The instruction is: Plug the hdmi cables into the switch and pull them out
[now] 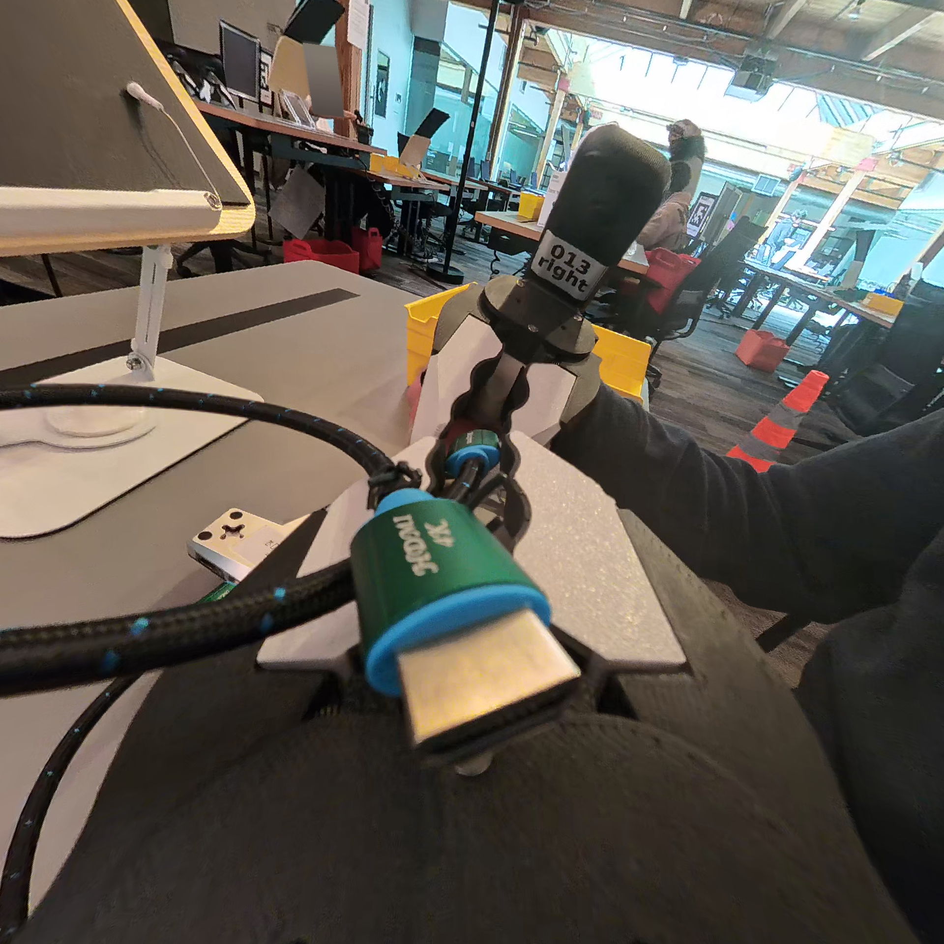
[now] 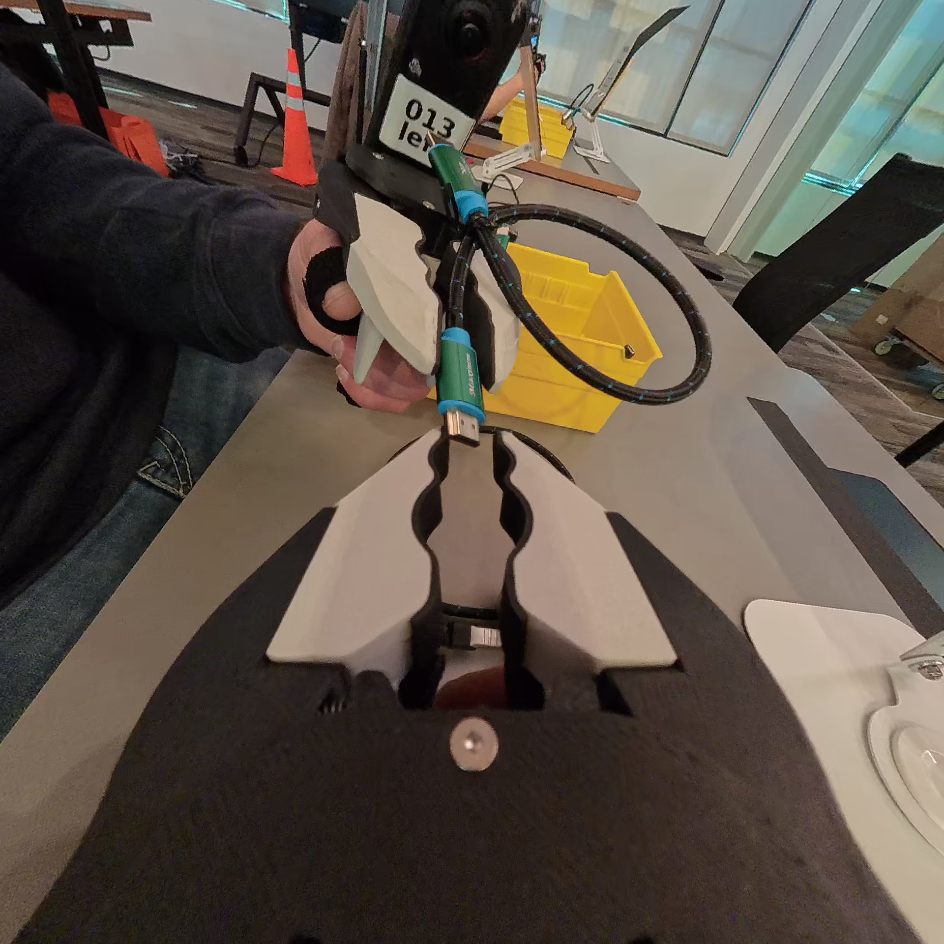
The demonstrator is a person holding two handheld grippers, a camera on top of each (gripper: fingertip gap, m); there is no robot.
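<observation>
- A small silver switch lay on the grey table, low on the left of the left wrist view. A sliver of green showed just beside its near edge. Whether that was a plug seated in a port could not be told.
- The braided black cable curled in a loop in the air, off the table and well apart from the switch.
- The left gripper was clenched on that cable just behind one end. The lower green plug hung below its fingertips, metal tip down.
- The second green plug sat back near the left gripper's camera, bare tip unplugged.
- The right gripper was released, its jaws apart, with the hanging plug's tip right at their mouth and nothing yet pinched.
- A yellow bin stood behind on the table.
- Judged from this, neither end of the held cable was in the switch. It looked like a handover or regrasp, so both the plugging in and the pulling out of this cable appeared to remain.
</observation>
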